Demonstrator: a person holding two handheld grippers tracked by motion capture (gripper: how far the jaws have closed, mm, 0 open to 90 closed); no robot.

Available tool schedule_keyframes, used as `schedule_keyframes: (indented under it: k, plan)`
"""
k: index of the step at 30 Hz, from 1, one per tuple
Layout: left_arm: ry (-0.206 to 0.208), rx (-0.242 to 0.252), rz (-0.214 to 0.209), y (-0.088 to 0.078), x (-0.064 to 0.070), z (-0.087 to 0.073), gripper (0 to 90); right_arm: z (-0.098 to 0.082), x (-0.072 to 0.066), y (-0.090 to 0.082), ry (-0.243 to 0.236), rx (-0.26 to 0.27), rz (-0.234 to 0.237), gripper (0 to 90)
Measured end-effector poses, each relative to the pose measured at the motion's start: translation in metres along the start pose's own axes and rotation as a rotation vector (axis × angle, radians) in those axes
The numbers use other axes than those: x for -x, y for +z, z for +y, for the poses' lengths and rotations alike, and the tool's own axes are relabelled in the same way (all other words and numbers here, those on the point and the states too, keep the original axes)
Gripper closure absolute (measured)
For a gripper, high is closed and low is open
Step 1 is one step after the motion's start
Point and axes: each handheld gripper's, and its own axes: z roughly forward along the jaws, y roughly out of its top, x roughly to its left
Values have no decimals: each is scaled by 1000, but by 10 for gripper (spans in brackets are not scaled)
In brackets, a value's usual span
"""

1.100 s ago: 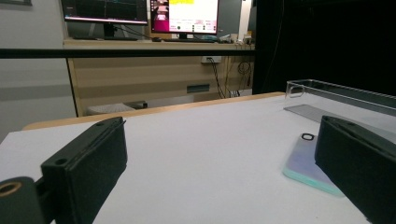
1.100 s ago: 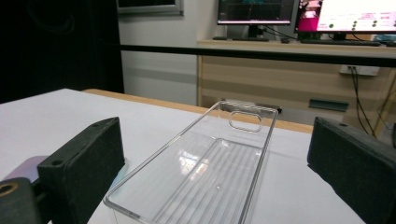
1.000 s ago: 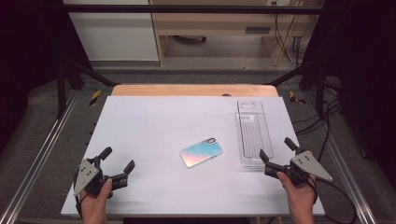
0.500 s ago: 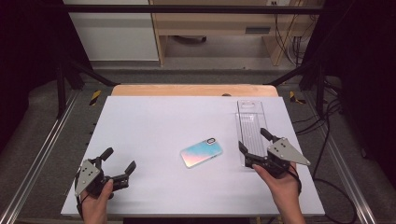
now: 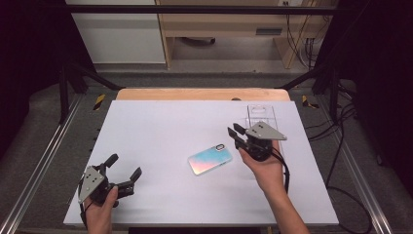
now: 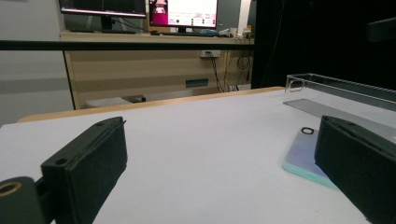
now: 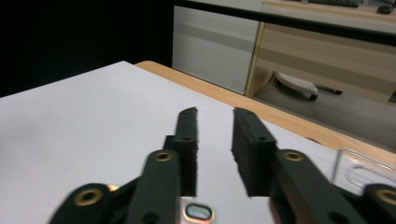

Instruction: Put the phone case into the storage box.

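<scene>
Your right hand-held gripper hovers just above the phone lying mid-table, its jaws just drawn in to a narrow gap with nothing between them. Your left hand-held gripper rests near the front left corner, jaws wide apart. The clear case seems to lie behind your right hand.

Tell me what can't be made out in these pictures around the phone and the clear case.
- Iridescent pastel phone: in the left gripper view the right-hand black finger covers its near end; in the right gripper view the bottom edge cuts off all but its camera ring.
- Clear plastic phone case: in the high view the right gripper covers its near part.
- Monitor text, left gripper view: too small.
</scene>
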Motion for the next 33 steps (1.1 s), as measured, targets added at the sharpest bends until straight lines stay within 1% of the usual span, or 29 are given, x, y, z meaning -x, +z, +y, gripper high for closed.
schedule_keyframes:
  k: [1, 2, 5, 6, 9, 10, 11, 13, 14, 16, 18, 23, 25, 28, 31, 33]
  plan:
    - [0, 1, -1, 0, 0, 0, 22, 2, -4, 14, 9, -19, 4, 826]
    - [3, 3, -1, -1, 0, 0, 22, 2, -4, 14, 9, -19, 4, 826]
    - [4, 7, -4, -2, 1, 1, 24, 1, -9, 30, 41, -44, -3, 876]
    - [3, 8, -5, -2, 1, 1, 24, 0, -11, 34, 45, -54, -12, 887]
    - [5, 8, -10, -1, 3, 2, 25, -4, -14, 47, 54, -84, -33, 899]
    - [9, 5, -12, -1, 3, 1, 25, -7, -15, 55, 62, -101, -38, 900]
    - [9, 2, -14, 0, 3, 1, 25, -7, -15, 55, 62, -101, -38, 900]
    - [12, -2, -17, 1, 4, 1, 25, -12, -16, 64, 74, -115, -43, 900]
    - [13, -3, -17, 2, 4, 1, 25, -12, -16, 64, 74, -115, -43, 900]
    - [18, -6, -22, 2, 4, 1, 25, -18, -18, 71, 83, -128, -45, 900]
    - [18, -7, -23, 2, 5, 1, 25, -20, -19, 73, 84, -131, -46, 900]
    - [18, -7, -25, 3, 5, 1, 25, -28, -22, 83, 77, -155, -54, 900]
    - [17, -7, -24, 3, 5, 1, 25, -31, -22, 85, 79, -165, -57, 900]
    - [12, -2, -23, 2, 5, 1, 25, -33, -22, 87, 88, -164, -62, 900]
    - [10, -1, -24, 2, 5, 1, 25, -40, -20, 89, 95, -186, -70, 900]
    - [13, -2, -25, 2, 5, 1, 25, -42, -19, 89, 95, -190, -70, 900]
